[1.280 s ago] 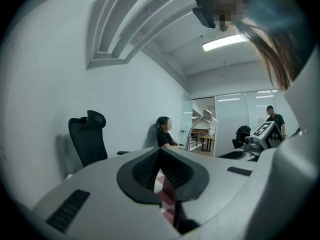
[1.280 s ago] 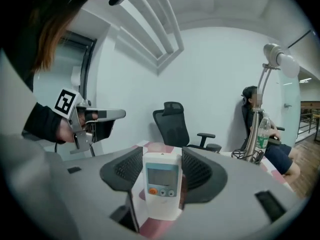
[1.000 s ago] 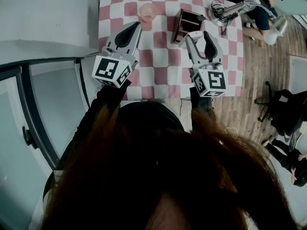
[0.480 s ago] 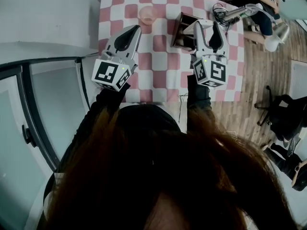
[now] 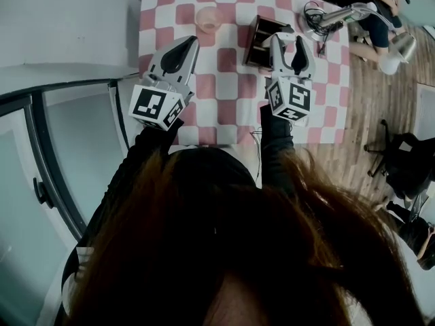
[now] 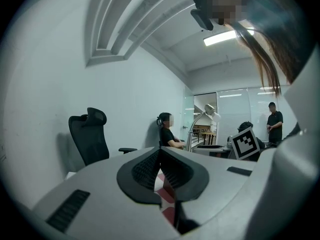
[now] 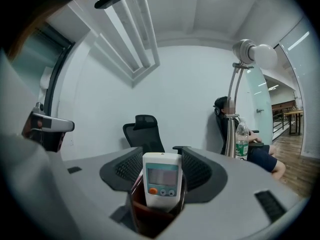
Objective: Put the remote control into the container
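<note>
The remote control (image 7: 161,181) was gripped upright, apparently by its sides, in the jaws of the right gripper (image 5: 285,44), its lower end inside the container (image 5: 260,34) on the far tabletop (image 5: 231,104), ready for release, while the left gripper (image 5: 182,48) was held clear at the left, jaws closed and empty.

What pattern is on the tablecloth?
Pink and white checks on the tablecloth, best seen in the head view.

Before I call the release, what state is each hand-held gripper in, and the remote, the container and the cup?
Left hand-held gripper: shut, nothing between its jaws.
Right hand-held gripper: shut on the remote control.
Remote control: upright, screen and buttons facing the right gripper view, lower end down in the container.
Container: open at the top, remote partly in.
Pink cup: upright, apart from both grippers.
</note>
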{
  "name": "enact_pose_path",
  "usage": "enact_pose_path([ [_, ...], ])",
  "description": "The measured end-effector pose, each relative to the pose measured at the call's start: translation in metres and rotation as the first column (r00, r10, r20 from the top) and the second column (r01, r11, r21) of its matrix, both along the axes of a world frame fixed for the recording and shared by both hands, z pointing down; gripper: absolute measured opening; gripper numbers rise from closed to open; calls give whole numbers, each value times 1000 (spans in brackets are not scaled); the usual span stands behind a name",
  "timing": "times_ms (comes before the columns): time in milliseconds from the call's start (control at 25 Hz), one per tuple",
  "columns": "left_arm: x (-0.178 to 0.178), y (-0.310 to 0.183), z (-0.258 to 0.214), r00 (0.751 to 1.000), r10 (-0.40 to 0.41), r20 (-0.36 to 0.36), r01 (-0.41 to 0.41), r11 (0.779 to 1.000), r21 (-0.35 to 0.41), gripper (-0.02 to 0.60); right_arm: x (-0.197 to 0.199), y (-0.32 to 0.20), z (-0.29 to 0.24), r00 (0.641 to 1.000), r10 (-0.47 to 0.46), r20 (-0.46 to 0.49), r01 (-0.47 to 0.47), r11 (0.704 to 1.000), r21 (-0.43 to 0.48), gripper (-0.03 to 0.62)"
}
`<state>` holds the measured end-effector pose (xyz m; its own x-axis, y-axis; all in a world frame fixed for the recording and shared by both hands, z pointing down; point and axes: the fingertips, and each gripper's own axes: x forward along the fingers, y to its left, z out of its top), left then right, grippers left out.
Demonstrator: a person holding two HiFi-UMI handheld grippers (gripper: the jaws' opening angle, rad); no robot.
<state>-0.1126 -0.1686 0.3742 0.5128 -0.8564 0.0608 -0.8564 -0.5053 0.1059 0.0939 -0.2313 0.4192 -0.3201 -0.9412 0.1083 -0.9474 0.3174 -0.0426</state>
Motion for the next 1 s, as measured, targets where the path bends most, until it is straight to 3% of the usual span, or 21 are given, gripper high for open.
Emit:
enact_pose_path([
  [240,2,-1,3,1000,3,3,-3,1000,-7,9,-4,-2,22,999,-14,-40,12,999,-53,249],
  [640,1,0,-1,1000,-6,-10,6,1000,-1,9,-17,0,25,989,-57,-140,49,997,-59,250],
  [880,-1,2,-9,1000,-12,-14,12,1000,18,9,-23,2,16,987,-90,-132,86,996,-36,250],
  [1000,-1,5,-15,1000,-13,-16,14,999,29,9,-20,4,-3,991,-78,-110,80,997,17,249],
])
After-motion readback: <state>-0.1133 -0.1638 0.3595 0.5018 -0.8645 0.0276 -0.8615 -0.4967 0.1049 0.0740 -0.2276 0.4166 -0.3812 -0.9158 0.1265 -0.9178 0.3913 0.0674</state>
